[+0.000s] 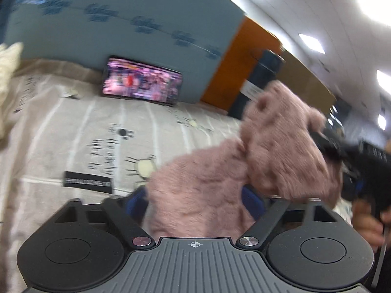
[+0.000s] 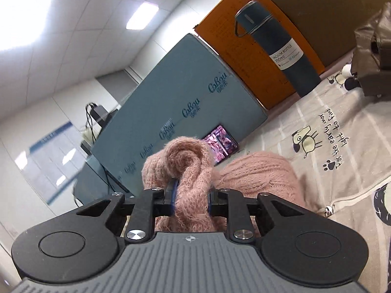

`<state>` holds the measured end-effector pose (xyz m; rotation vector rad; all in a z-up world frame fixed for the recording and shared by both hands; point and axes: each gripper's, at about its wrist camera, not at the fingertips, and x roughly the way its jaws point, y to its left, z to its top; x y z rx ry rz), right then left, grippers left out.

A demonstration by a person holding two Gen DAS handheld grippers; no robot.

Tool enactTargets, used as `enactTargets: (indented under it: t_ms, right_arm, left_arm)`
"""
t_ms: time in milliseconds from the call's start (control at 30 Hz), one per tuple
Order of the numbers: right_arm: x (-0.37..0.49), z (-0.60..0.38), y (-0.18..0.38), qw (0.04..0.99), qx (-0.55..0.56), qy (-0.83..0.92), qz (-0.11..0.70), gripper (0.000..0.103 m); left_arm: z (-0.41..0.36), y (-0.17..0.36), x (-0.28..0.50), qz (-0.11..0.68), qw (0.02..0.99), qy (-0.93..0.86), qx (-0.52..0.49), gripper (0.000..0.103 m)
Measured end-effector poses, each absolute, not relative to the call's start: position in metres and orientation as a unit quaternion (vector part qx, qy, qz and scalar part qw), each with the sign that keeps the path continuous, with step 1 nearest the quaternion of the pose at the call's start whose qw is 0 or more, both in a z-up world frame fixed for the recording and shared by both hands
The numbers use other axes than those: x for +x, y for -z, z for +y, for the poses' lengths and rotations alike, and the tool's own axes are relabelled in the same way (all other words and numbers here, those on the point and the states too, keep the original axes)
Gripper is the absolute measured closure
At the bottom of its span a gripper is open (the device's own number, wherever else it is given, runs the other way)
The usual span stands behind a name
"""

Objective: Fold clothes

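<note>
Progress: the fold appears to be at an early stage. The pink sweater (image 2: 259, 173) is bunched and lifted, not laid flat, and no finished crease or tidy stack shows in either view. Judged from this, spreading, folding and setting down all remain to be done.

Left gripper (image 1: 195, 195): its blue-padded fingers (image 1: 253, 201) stand either side of a thick wad of the sweater (image 1: 220, 183). The fabric fills the gap between them and rises above and to the right. The fingers are partly closed around it and appear to grip it, though motion blur prevents confirming firm contact on both pads.

Right gripper (image 2: 191, 196): the fingers are drawn close together with a twisted roll of the sweater pinched between them. The roll loops up above the fingertips, and the rest of the garment trails to the right, down onto the printed cloth (image 2: 342, 122) covering the desk.

Position of the garment: held between both grippers, raised off the surface at the gripped ends, with its bulk resting on or just above the cloth. In the left view the right gripper (image 1: 342, 151) is seen at the sweater's far edge.

Other items: a phone (image 2: 221, 144) leans against a blue panel (image 2: 195, 92); a vacuum bottle (image 2: 276, 48) stands well apart from the sweater; a cream garment (image 1: 9, 73) lies at the left edge.
</note>
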<state>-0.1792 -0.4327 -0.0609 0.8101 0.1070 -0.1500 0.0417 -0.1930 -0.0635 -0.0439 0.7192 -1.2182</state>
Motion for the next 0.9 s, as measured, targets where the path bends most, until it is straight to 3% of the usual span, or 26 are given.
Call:
enactTargets:
  t_ms: [33, 67, 167, 400, 500, 667, 867, 900]
  right_arm:
    - [-0.179, -0.434, 0.061, 0.914, 0.396, 0.068, 0.052, 0.084]
    - [-0.179, -0.434, 0.062, 0.914, 0.397, 0.063, 0.05, 0.084]
    - [-0.181, -0.432, 0.057, 0.92, 0.386, 0.048, 0.037, 0.084]
    - [-0.187, -0.431, 0.02, 0.942, 0.33, 0.056, -0.027, 0.085]
    - [-0.194, -0.44, 0.019, 0.939, 0.333, 0.07, -0.043, 0.085]
    - [-0.2, -0.457, 0.05, 0.93, 0.34, 0.141, 0.026, 0.086]
    - [-0.206, -0.467, 0.08, 0.917, 0.296, 0.226, 0.143, 0.085]
    - [-0.206, -0.464, 0.077, 0.92, 0.275, 0.238, 0.148, 0.074]
  left_arm:
    - [-0.195, 0.064, 0.041, 0.332, 0.756, 0.563, -0.016, 0.073]
    - [-0.194, 0.064, 0.042, 0.333, 0.754, 0.566, -0.022, 0.081]
    - [-0.187, 0.06, 0.043, 0.319, 0.759, 0.566, -0.041, 0.088]
    - [-0.132, 0.03, 0.053, 0.223, 0.844, 0.478, -0.101, 0.09]
    - [-0.103, 0.03, 0.071, 0.226, 0.86, 0.433, -0.144, 0.089]
    - [-0.097, 0.043, 0.09, 0.286, 0.854, 0.403, -0.163, 0.089]
    - [-0.102, 0.048, 0.098, 0.305, 0.854, 0.391, -0.158, 0.084]
    - [-0.102, 0.048, 0.098, 0.306, 0.854, 0.39, -0.16, 0.084]
